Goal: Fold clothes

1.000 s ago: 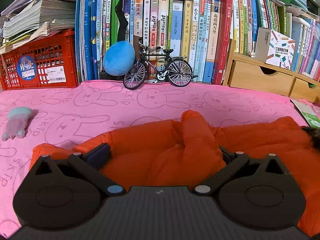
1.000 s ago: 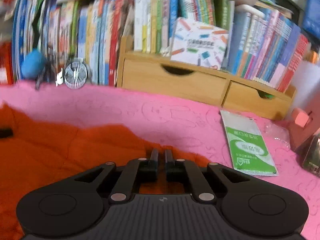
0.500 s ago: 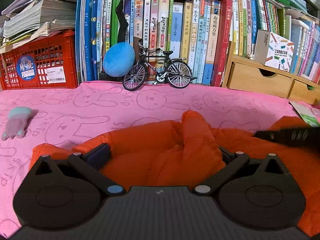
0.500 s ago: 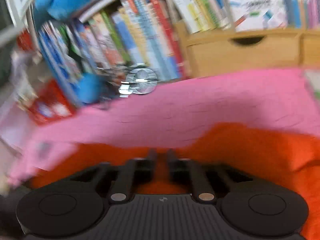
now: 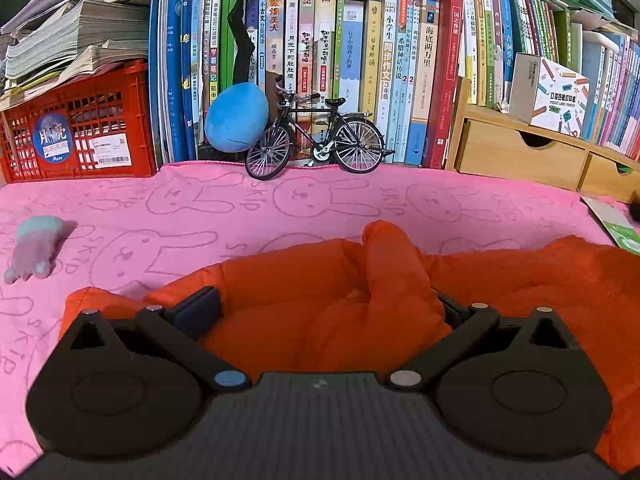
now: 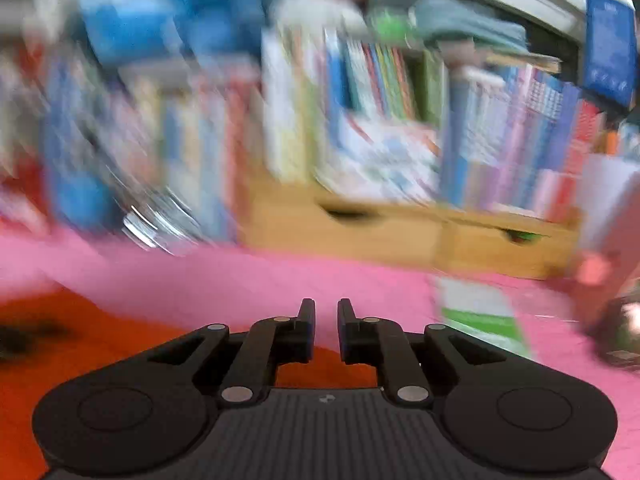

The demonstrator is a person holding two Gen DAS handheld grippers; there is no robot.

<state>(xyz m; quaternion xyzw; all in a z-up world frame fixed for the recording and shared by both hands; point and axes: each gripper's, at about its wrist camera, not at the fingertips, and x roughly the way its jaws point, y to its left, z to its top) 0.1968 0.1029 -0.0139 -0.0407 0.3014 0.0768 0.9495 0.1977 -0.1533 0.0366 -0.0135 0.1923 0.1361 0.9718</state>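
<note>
The padded orange fabric jacket (image 5: pixel 304 280) is soft and bulky; grasp edges. Left gripper (image 5: pixel 320 308) jaws spread wide around a fold; right gripper (image 6: pixel 326 320) jaws slightly parted, empty.

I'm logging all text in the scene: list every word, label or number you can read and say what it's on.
"SKIP": woven repeatedly into the pink bunny towel.
"Moon": round blue sticker on the red crate.
"海底两万里": a book spine.
"POCKET LABEL PRINTER": white box.
The crate's white label is too small, and the right wrist view is too blurred to read.
</note>
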